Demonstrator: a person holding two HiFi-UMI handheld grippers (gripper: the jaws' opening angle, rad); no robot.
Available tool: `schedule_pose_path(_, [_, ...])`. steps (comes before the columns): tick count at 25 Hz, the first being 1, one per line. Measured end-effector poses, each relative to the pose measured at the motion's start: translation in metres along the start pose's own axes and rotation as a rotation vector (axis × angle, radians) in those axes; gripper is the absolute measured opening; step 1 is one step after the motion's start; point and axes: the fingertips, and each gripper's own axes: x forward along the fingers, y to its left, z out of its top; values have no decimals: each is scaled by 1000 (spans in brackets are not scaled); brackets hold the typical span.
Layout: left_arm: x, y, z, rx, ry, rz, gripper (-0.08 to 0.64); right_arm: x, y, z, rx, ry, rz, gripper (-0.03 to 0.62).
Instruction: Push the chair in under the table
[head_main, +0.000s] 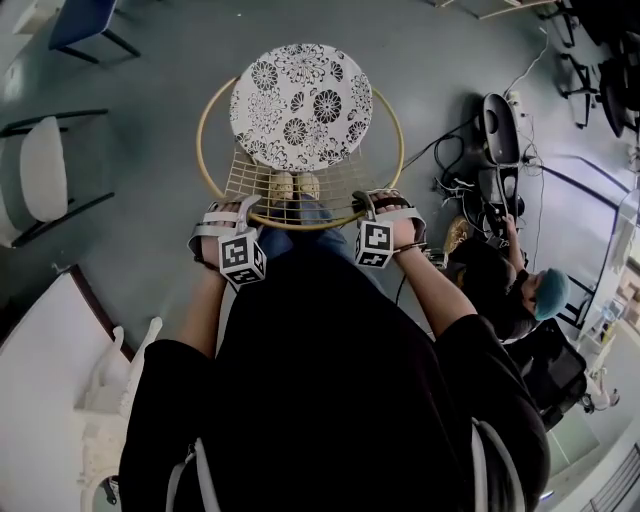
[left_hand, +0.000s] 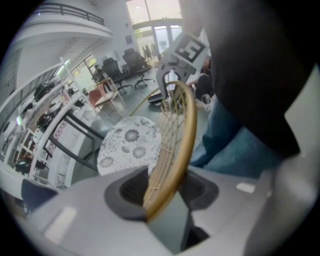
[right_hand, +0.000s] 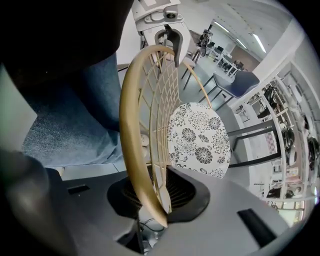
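Observation:
A round chair with a gold hoop rim (head_main: 300, 222), a wire-mesh back and a black-and-white flowered cushion (head_main: 300, 105) stands on the floor just ahead of me. My left gripper (head_main: 245, 208) straddles the near left of the rim (left_hand: 180, 135). In the left gripper view (left_hand: 160, 192) the rim runs between the pads with some room on either side. My right gripper (head_main: 370, 200) is at the near right of the hoop. In the right gripper view (right_hand: 155, 195) its pads close on the rim (right_hand: 131, 125) and the mesh beside it. Both grippers point steeply down.
A white table top (head_main: 40, 350) lies at lower left with a white ornate object at its edge. A white-seated chair (head_main: 40, 170) stands at left, a blue one (head_main: 85, 20) at top left. Cables and devices (head_main: 490, 170) lie at right, beside a crouching person (head_main: 520, 290).

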Motion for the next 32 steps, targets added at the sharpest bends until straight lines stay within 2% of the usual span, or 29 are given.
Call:
schedule_pose_path(10, [6,3,-4,8,22,23,173,6,-1,0,-15,-10,-1,74])
schedule_pose_path(19, [14,42,-2,15,10,59,169,13,-43,-7,16,19,-20,75])
schedule_pose_path(25, [35,146,-2,32,5,39,166,32,-146,-17,34,46,-29,75])
schedule_pose_path(32, [41,229,7,39,15,9,164,35,-227,-28,60,77,-13,74])
